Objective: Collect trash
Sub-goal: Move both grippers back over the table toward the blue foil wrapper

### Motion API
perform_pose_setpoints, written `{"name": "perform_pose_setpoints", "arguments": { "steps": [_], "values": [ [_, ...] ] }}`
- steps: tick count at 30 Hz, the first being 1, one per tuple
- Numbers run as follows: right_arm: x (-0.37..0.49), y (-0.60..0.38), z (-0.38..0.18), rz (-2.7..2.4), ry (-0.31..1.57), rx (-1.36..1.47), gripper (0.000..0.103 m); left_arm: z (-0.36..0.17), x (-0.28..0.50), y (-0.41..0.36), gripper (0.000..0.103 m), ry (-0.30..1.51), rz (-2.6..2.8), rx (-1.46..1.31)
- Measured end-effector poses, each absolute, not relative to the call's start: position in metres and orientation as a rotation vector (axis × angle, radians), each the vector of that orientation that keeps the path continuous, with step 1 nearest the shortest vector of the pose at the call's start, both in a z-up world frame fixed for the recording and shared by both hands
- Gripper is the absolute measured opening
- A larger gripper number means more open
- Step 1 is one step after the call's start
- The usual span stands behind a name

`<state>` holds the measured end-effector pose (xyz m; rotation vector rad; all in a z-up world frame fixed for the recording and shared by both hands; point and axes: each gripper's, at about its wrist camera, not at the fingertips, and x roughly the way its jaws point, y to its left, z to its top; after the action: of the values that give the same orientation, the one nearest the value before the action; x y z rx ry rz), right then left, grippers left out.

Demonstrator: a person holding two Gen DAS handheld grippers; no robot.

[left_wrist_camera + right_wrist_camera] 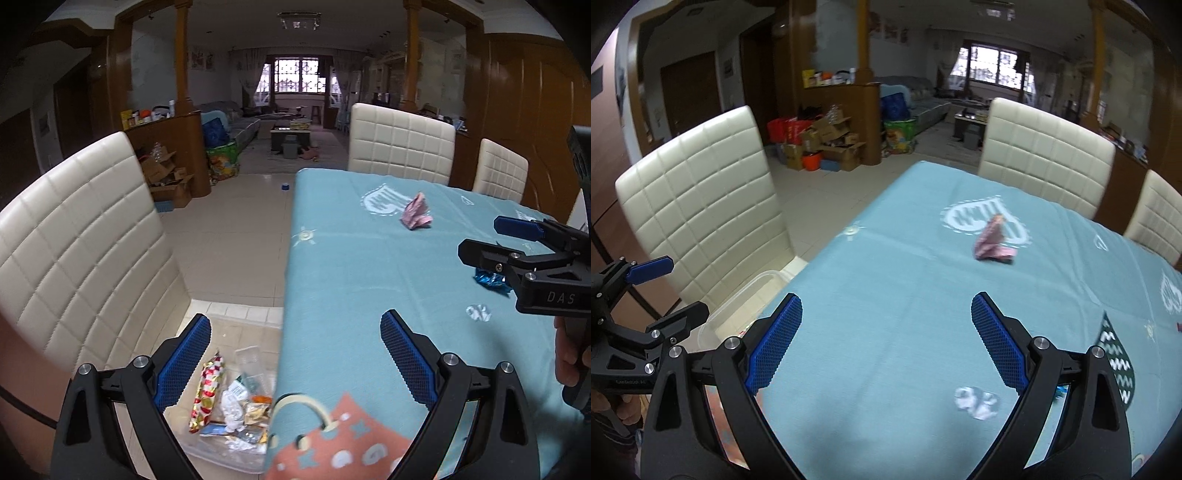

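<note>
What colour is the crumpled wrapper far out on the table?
Pink. The wrapper shows best in the right wrist view.

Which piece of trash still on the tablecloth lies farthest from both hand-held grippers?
The pink crumpled wrapper, alone beside the white heart print; the blue foil wrapper lies right under the right hand-held gripper.

tiled floor (229,236) | cream chairs (85,236) | barred window (297,77) | wood panelling (524,110)

The letters "DAS" stand in white on the right gripper (491,240) body.
</note>
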<state>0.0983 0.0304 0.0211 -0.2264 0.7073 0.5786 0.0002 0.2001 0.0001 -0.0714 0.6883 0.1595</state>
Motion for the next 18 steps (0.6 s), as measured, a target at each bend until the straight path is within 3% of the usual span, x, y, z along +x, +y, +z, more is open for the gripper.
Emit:
{"name": "perform_pose_setpoints", "arguments": {
  "steps": [18],
  "values": [
    [0.156,-0.101,-0.032,0.396,0.83,-0.077,0.092,-0.006,0.078,0.107,0.091,0.75,0.04,-0.007]
  ]
}}
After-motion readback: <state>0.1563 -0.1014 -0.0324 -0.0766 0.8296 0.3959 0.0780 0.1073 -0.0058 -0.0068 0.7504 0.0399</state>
